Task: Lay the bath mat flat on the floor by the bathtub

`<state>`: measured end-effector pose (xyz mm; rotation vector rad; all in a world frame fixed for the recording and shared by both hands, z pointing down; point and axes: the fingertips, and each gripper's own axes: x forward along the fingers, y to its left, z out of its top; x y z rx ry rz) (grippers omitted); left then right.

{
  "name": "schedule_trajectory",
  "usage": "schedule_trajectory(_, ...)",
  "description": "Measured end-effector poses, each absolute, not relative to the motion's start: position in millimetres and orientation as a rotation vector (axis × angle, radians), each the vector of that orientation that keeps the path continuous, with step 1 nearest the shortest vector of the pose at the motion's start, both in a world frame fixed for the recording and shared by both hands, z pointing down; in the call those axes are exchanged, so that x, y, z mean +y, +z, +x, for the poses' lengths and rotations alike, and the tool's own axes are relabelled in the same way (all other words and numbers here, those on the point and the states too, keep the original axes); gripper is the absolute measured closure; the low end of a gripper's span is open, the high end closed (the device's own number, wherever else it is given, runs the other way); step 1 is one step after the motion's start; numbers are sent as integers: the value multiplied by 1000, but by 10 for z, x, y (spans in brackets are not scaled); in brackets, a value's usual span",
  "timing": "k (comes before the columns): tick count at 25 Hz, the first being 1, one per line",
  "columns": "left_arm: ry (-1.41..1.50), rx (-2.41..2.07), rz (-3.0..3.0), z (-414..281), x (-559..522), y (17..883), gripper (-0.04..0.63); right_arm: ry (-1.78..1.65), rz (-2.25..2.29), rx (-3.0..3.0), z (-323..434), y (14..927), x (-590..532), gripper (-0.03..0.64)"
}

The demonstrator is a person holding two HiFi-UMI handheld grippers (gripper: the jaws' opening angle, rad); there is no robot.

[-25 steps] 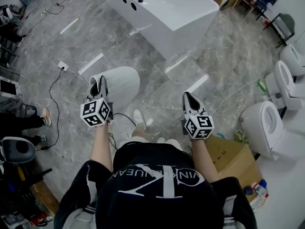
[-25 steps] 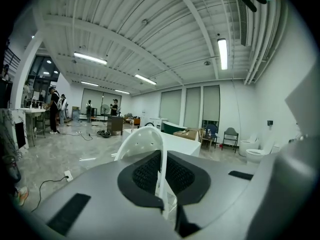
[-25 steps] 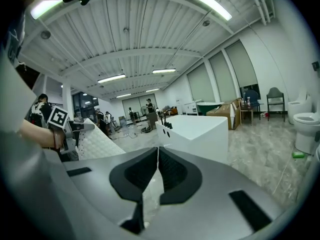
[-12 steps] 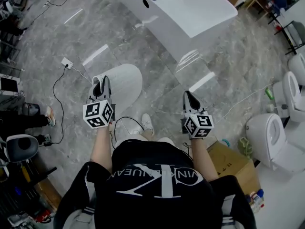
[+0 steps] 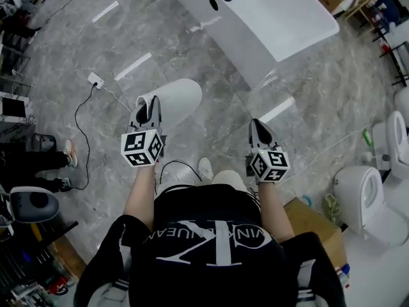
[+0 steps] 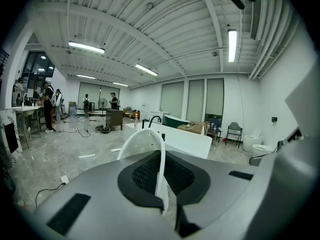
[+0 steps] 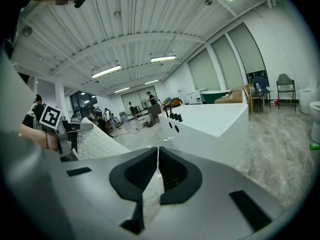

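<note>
Pinching the white bath mat's edge in the left tool, jaws narrow on it. Holding the mat above the marble floor, near the bathtub. Carrying the right tool shut, off to the mat's right.

Big open test hall with a mock bathroom: freestanding bathtub, loose toilets, cardboard box, strip-lit ribbed ceiling.
</note>
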<state>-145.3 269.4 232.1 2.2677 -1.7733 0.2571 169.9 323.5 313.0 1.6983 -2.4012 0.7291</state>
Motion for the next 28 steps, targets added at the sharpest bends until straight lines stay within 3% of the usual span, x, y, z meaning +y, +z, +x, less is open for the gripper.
schedule_trajectory(28, 262, -1650, 2182, -1376, 11, 2843, 577, 959, 1600, -2328, 613, 3984, 1049, 588)
